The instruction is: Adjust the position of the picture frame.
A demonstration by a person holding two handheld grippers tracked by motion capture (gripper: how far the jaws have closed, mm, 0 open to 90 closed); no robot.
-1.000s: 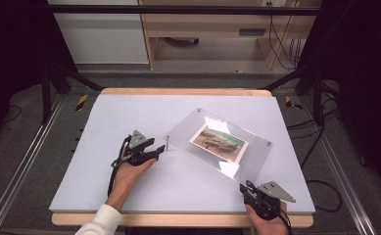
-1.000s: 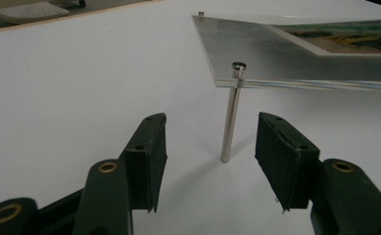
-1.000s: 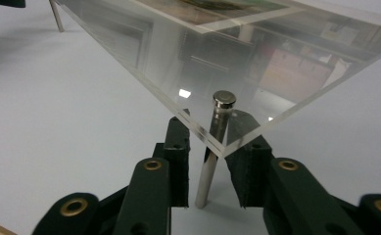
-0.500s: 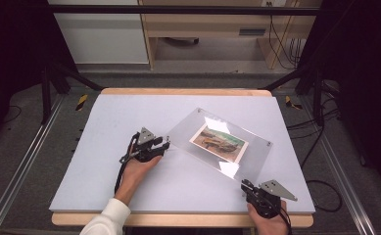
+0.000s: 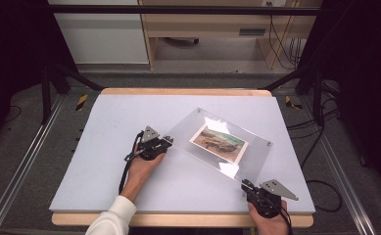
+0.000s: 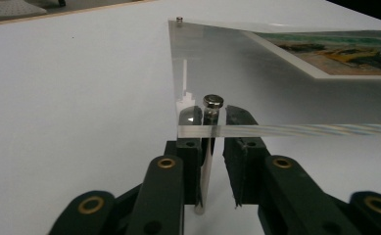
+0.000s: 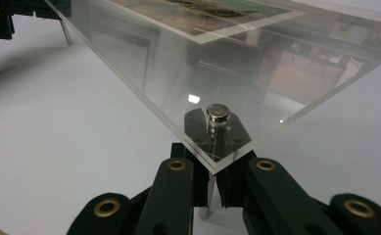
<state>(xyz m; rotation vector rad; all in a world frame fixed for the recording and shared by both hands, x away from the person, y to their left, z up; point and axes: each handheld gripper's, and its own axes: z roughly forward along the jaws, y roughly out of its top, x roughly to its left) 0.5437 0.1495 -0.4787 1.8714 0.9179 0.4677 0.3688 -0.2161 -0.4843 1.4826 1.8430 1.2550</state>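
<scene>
Left gripper [image 5: 164, 142]: at the frame's [image 5: 217, 144] left corner, mid-table [image 5: 109, 127]. In the left gripper view, the gripper [image 6: 210, 142] has its jaws narrow, standing either side of the corner's metal post [image 6: 205, 161]; left jaw looks to touch it, a slim gap shows at the right jaw. Can't tell if it's clamped. Acrylic edge crosses just above the jaw tips, screw cap [image 6: 212, 102] on top. Left hand [image 5: 146, 164] lies flat behind it, forearm angled in from the bottom, white sleeve [image 5: 112, 220] at the table edge.

Frame: clear acrylic sheet, sits right of table centre, turned diagonal, raised on corner posts. Print [image 5: 219, 143] lies inside, under the top sheet.

Right gripper [image 5: 247, 187]: at the frame's near right corner, close to the table's front edge. In the right gripper view, the gripper [image 7: 212, 181] has its jaws nearly together around that corner's post [image 7: 208, 196], below the sheet; cap [image 7: 218, 112] above. Contact is hidden by the acrylic, so grip unclear. Right hand [image 5: 269, 223] comes up from the bottom edge, grey plate [image 5: 276, 187] on top of the gripper.
</scene>
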